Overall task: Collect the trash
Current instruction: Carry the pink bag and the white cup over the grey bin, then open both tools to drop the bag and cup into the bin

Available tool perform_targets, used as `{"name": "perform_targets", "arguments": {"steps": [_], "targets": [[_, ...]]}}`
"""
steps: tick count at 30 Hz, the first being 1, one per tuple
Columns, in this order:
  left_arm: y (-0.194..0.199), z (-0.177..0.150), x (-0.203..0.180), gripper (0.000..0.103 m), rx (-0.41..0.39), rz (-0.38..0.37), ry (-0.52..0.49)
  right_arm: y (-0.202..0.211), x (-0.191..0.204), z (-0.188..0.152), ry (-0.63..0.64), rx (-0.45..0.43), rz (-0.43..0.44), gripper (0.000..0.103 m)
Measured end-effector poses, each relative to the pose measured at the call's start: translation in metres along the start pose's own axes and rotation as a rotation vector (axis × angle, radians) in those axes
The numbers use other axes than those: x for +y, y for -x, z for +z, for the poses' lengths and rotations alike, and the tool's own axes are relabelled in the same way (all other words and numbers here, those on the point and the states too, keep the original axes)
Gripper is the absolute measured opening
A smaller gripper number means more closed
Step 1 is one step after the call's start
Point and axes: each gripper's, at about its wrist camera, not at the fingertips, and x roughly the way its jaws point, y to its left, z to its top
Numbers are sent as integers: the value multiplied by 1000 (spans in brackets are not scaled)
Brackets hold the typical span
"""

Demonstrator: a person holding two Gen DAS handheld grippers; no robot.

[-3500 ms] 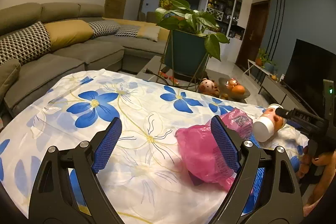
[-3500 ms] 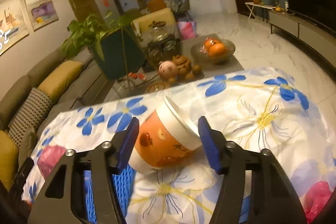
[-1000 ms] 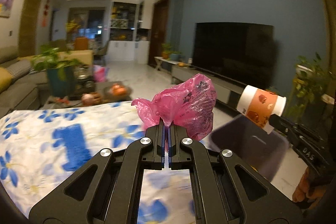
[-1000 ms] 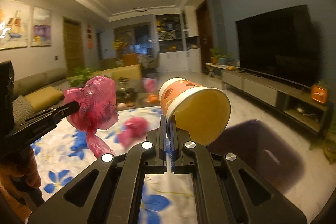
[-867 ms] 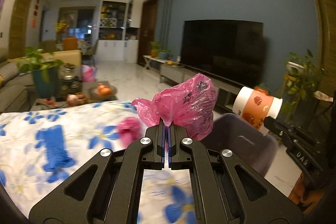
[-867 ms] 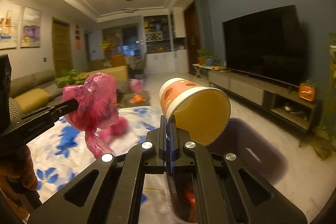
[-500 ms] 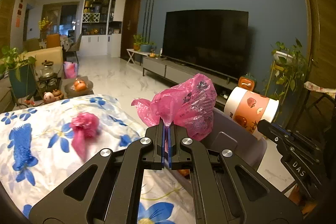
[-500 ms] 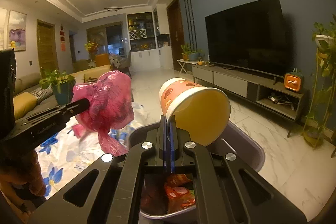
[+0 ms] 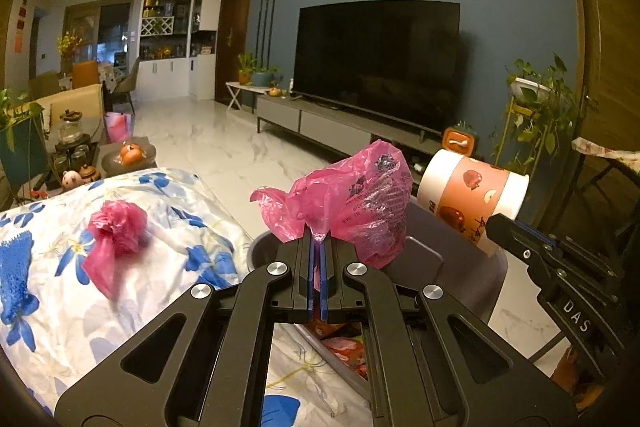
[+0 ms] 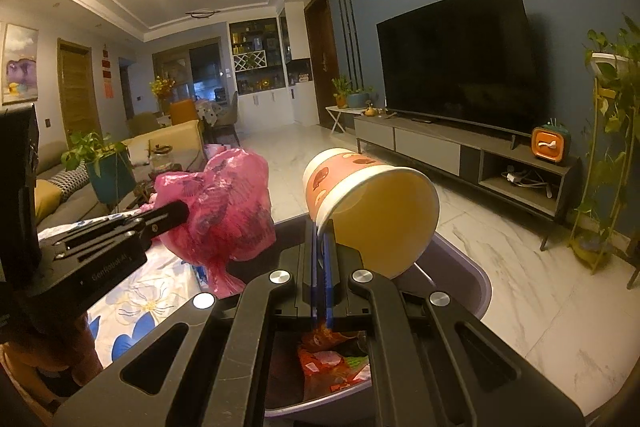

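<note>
My left gripper is shut on a crumpled pink plastic bag and holds it above the near rim of a grey trash bin. My right gripper is shut on the rim of an orange paper cup, tilted with its open mouth toward me, above the same bin. The bin holds orange wrappers. The cup also shows in the left wrist view, the bag in the right wrist view. A second pink bag lies on the flowered tablecloth.
A blue cloth lies on the table's left. A TV on a low grey cabinet stands behind the bin. A plant stand is at the right, a coffee table and sofa at the left.
Both grippers have swung right from over the table to above the bin, still holding the bag and the cup. The bin's inside with wrappers has come into view.
</note>
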Motion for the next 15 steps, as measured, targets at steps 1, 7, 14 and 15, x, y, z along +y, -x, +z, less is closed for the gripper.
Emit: {"name": "perform_targets", "arguments": {"steps": [1, 7, 14, 15], "targets": [[-2, -1, -1, 1, 3, -2, 0, -1, -1, 1, -2, 2, 0, 3], [-10, -5, -6, 1, 18, -11, -7, -5, -3, 4, -9, 15, -3, 3], [-16, -6, -6, 1, 32, -16, -4, -7, -5, 5, -20, 20, 2, 3], [-17, -6, -7, 1, 34, -18, -6, -7, -4, 5, -20, 19, 1, 3]]}}
